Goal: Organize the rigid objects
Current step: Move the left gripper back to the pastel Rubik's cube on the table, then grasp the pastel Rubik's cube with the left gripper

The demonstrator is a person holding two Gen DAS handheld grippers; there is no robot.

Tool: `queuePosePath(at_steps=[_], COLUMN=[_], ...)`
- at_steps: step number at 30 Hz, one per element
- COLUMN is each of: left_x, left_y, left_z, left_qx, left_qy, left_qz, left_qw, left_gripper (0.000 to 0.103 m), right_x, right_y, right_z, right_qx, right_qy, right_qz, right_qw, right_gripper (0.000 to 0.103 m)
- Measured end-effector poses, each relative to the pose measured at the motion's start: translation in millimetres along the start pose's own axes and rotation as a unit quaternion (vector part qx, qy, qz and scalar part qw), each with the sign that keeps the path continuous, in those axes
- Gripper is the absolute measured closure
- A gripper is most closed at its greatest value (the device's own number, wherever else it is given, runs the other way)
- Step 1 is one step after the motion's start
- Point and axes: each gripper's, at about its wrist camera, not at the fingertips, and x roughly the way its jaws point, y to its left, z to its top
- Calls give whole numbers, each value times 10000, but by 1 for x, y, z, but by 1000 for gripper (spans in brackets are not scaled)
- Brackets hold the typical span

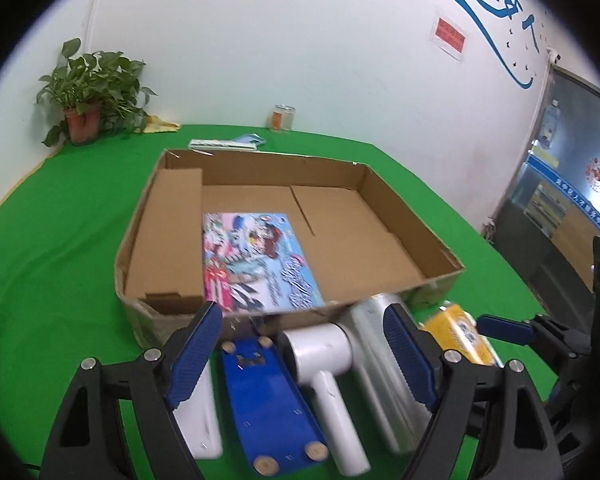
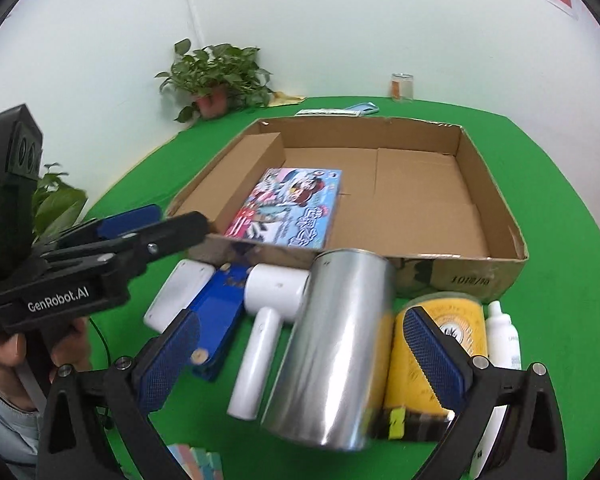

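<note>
A shallow cardboard box (image 2: 496,216) sat open on the green tablecloth (image 1: 60,240), and inside it, toward its near left part, lay a colourful picture box (image 2: 292,208) flat on the bottom, beside a folded-in cardboard flap (image 1: 172,236). The rest of the box floor was bare cardboard.

Outside the box, along its near wall, lay a crowded row: a white flat case (image 2: 176,296), a blue tray-like piece with cork feet (image 2: 216,312), a white hair dryer (image 2: 268,312) lying on its side, a silver metal can (image 2: 336,348) lying with its open end toward the box, a yellow round tin (image 2: 440,332) and a white bottle (image 2: 502,336) at the far right. The silver can touched the hair dryer's head and hid part of the yellow tin.

Behind the box stood a potted plant (image 1: 88,92), a glass jar (image 1: 282,117) by the wall, and a flat pale package (image 1: 224,145) near the far rim.

The left gripper (image 1: 304,356) hung above the row with its blue pads spread wide – nothing between them was pinched, the dryer and blue piece lay below. The right gripper (image 2: 300,360) stood fully spread over the silver can and held nothing – its pads were clear of the can's sides
</note>
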Motion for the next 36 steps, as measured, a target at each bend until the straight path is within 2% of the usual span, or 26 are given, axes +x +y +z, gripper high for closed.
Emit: queuePosePath(at_steps=[11, 18, 22, 26, 29, 36], left_x=[-13, -20, -15, -6, 0, -2], left_y=[1, 1, 9, 16, 18, 14], left_z=[-26, -44, -59, -74, -82, -108], left_qx=[-230, -377, -559, -758, -886, -842], left_qy=[417, 792, 1150, 1433, 1669, 2100], left_qz=[-176, -535, -672, -960, -1205, -1653], left_qw=[9987, 9947, 9895, 9821, 9746, 9599], left_gripper=[20, 20, 20, 21, 22, 22], right_x=[-15, -36, -39, -44, -47, -49], right_y=[24, 27, 25, 38, 53, 73], right_z=[-32, -50, -72, -89, -100, -124], right_qx=[-128, -88, 85, -166, -261, -675], right_qy=[81, -140, -96, 22, 204, 527], right_qz=[58, 74, 290, 500, 841, 1375], right_qw=[9999, 9998, 9995, 9986, 9959, 9868], right_gripper=[1, 1, 2, 4, 7, 7])
